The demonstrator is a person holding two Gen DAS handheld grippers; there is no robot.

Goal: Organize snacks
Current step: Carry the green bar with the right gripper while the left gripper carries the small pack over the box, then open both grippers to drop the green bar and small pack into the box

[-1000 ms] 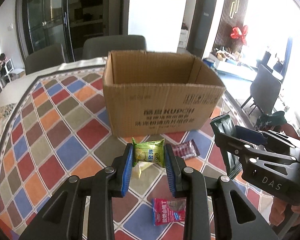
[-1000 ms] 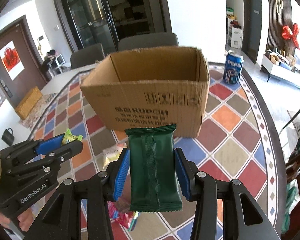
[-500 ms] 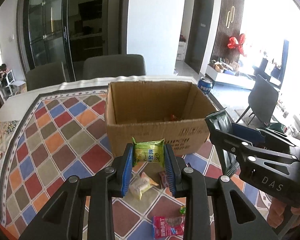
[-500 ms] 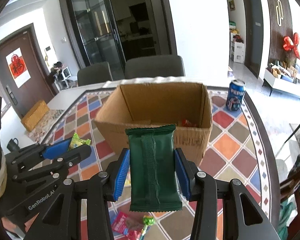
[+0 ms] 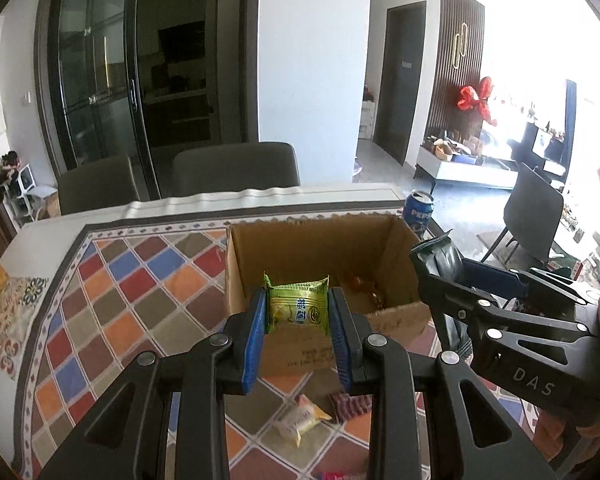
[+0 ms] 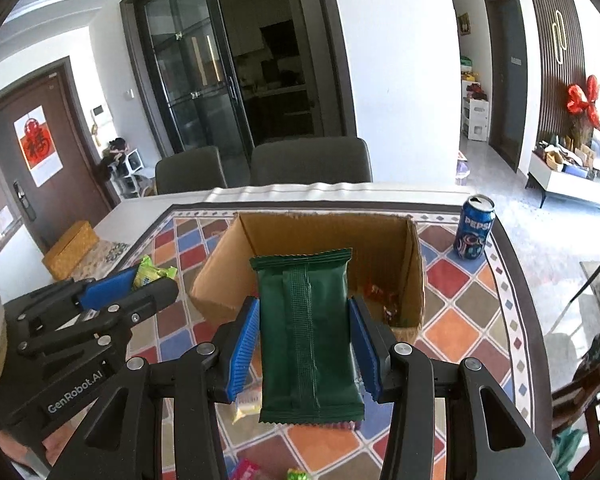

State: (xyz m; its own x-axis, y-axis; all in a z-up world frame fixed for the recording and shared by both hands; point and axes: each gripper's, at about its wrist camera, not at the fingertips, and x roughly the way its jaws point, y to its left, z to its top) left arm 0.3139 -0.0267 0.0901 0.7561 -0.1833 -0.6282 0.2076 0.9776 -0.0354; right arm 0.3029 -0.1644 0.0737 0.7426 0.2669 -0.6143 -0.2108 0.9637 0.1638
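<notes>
My left gripper [image 5: 298, 312] is shut on a light green snack packet [image 5: 298, 307] and holds it above the near rim of the open cardboard box [image 5: 400, 240]. My right gripper [image 6: 305, 320] is shut on a dark green snack bag [image 6: 306, 332] and holds it upright over the near side of the same box [image 6: 414, 272]. Red-wrapped snacks [image 6: 376, 292] lie inside the box. The two grippers are side by side; the right one shows in the left wrist view [image 5: 428, 264], the left one in the right wrist view [image 6: 140, 280].
Loose snacks lie on the patterned tablecloth in front of the box: a yellow-white packet [image 5: 302, 420], a dark red one [image 5: 350, 404]. A blue Pepsi can [image 6: 473, 227] stands right of the box. Grey chairs [image 6: 310, 162] stand behind the table. A woven box [image 6: 70, 250] sits far left.
Both grippers have risen and moved forward with their packets. The box's inside now shows from above, and the packets hang over its near rim.
</notes>
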